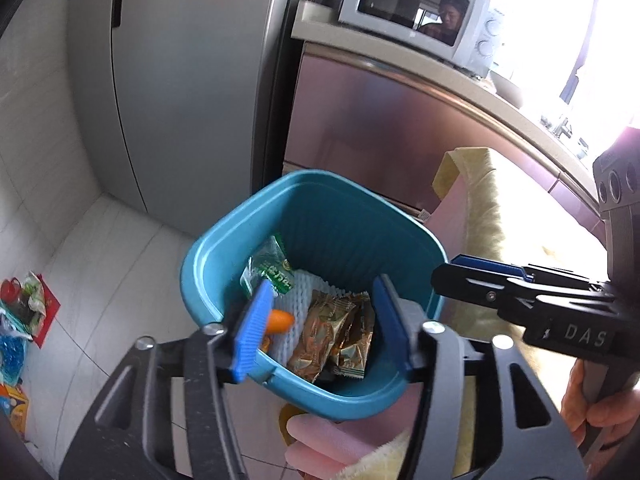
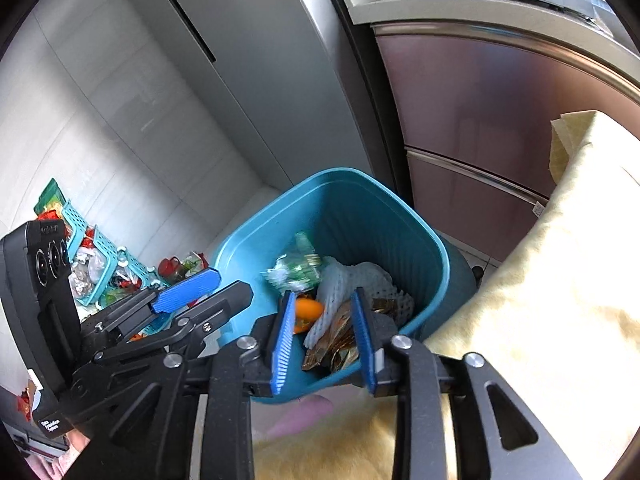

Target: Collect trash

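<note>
A blue trash bin (image 1: 208, 264) (image 2: 240, 240) stands on the floor beside a yellow-covered table. Inside lie a green wrapper (image 1: 272, 268) (image 2: 300, 268), white foam netting (image 1: 304, 296) (image 2: 360, 280), an orange piece (image 1: 280, 320) (image 2: 308, 312) and brown-gold snack wrappers (image 1: 332, 332) (image 2: 340, 340). My left gripper (image 1: 320, 332) is open and empty, hovering over the bin's near rim. My right gripper (image 2: 324, 340) is open and empty, also over the bin's near rim; it also shows in the left wrist view (image 1: 480, 276), and my left gripper shows at the left of the right wrist view (image 2: 200, 292).
A grey fridge (image 1: 180, 80) and a pink cabinet (image 1: 380, 128) with a microwave (image 1: 416, 12) stand behind the bin. The yellow cloth (image 2: 540, 280) covers the table on the right. Teal baskets (image 2: 80, 232) and colourful litter (image 1: 24, 304) lie on the floor at left.
</note>
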